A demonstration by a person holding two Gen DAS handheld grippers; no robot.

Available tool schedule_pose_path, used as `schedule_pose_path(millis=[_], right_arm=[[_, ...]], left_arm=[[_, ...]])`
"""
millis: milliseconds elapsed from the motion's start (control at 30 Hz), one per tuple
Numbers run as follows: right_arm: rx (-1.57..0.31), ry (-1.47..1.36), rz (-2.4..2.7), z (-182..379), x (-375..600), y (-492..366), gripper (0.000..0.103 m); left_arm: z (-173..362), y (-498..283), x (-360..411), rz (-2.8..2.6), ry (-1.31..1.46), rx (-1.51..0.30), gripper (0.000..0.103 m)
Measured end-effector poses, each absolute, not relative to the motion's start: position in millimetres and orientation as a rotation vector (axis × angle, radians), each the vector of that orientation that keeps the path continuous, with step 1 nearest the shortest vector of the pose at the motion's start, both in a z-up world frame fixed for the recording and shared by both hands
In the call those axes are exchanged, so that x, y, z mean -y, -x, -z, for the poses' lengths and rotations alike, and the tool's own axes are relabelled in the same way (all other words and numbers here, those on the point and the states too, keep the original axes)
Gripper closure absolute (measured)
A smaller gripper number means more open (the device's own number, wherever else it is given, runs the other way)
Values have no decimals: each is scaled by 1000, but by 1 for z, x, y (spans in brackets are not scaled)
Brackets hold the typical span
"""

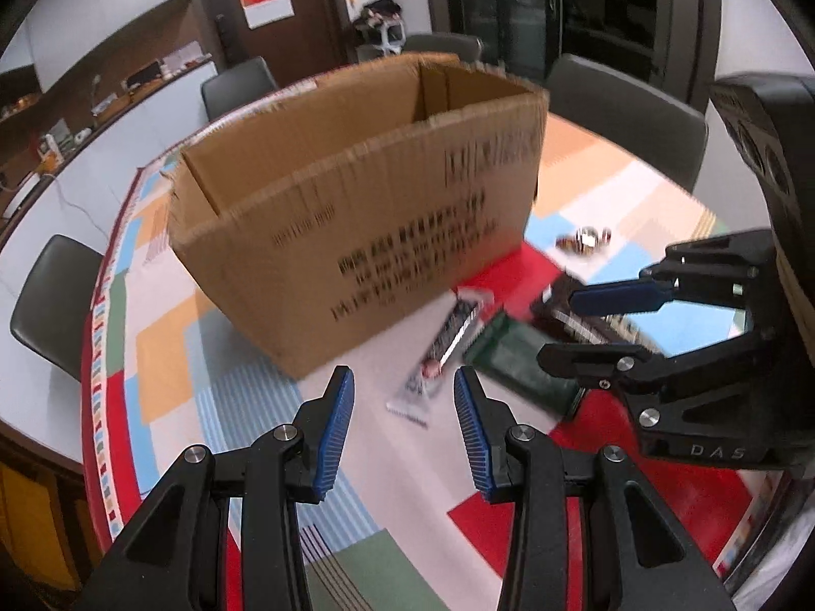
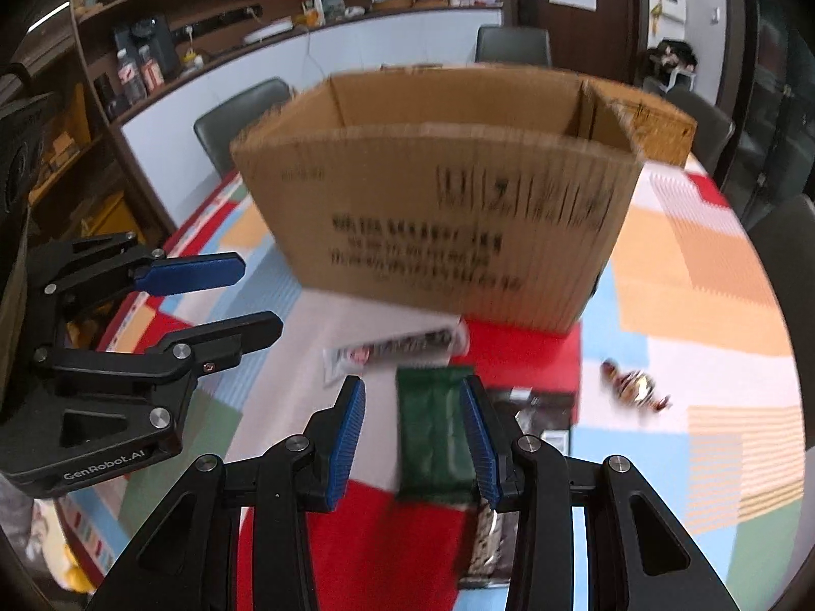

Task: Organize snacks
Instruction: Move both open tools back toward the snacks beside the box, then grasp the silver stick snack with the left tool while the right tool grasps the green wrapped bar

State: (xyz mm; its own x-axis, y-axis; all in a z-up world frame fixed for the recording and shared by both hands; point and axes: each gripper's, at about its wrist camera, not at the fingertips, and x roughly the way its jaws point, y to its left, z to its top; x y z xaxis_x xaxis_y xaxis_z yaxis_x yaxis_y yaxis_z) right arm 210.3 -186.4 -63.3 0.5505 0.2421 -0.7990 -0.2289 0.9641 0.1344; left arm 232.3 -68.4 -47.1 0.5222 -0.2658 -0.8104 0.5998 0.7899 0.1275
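An open cardboard box stands on the patterned table; it also shows in the right wrist view. In front of it lie a long silver snack bar, a green packet, a dark packet and a small wrapped candy. My left gripper is open and empty above the table, near the silver bar; it also shows in the right wrist view. My right gripper is open above the green packet; it also shows in the left wrist view.
Grey chairs surround the round table. A counter and shelves with clutter stand behind. The table's edge curves close on the left in the left wrist view.
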Motion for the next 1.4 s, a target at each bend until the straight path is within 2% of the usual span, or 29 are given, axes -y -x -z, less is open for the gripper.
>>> schedule_pose_path(millis=[433, 1167, 1400], right_arm=[[-1075, 4, -273, 106, 182, -223, 63], [-1102, -8, -242, 121, 183, -260, 63], [-1101, -8, -243, 123, 193, -263, 63]], left_arm=[[86, -250, 72, 598, -486, -981, 60], [114, -286, 93, 658, -452, -1050, 60], [122, -292, 101, 659, -439, -1056, 69]])
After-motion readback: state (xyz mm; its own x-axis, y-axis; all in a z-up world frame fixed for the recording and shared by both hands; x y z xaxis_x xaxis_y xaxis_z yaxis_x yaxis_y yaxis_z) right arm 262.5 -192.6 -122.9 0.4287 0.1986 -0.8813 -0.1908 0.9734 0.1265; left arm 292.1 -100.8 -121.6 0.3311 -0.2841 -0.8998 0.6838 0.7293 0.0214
